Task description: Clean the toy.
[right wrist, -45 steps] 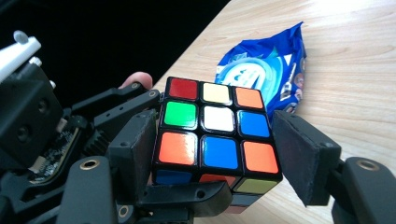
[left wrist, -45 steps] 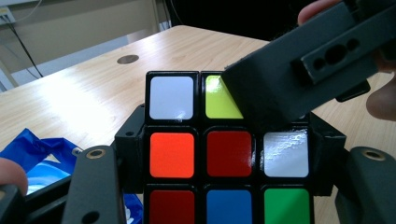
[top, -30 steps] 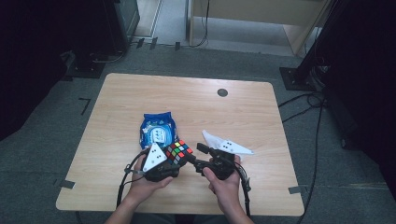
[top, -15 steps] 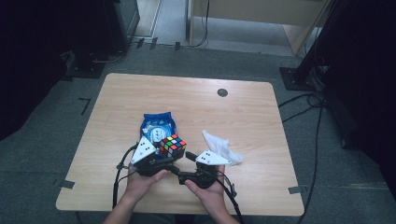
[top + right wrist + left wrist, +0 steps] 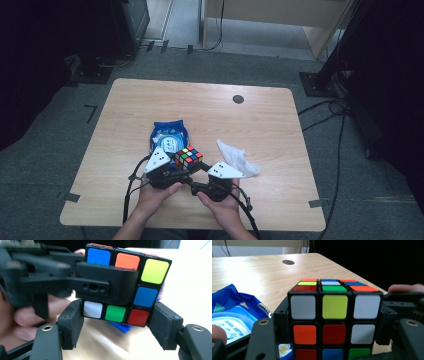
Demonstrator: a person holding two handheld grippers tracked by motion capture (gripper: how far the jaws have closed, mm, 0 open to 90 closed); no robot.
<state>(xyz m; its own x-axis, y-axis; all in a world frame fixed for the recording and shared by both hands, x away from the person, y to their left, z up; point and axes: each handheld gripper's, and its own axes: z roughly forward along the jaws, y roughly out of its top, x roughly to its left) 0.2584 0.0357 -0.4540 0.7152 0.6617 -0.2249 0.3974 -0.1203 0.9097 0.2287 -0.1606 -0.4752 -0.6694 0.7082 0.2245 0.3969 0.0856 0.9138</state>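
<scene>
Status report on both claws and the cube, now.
Left claw shut on the puzzle cube, held above the table. Right claw just closing around the cube's bottom layer; contact unclear. Blue packet and white tissue close by, not blocking.

Scrambled puzzle cube [image 5: 188, 157] held upright above the table's near edge

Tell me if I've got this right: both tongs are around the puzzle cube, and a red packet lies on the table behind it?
Nearly. The packet behind the cube is blue, not red, as the high view shows. The rest holds: the left tongs and right tongs each have the cube between their jaws.
</scene>
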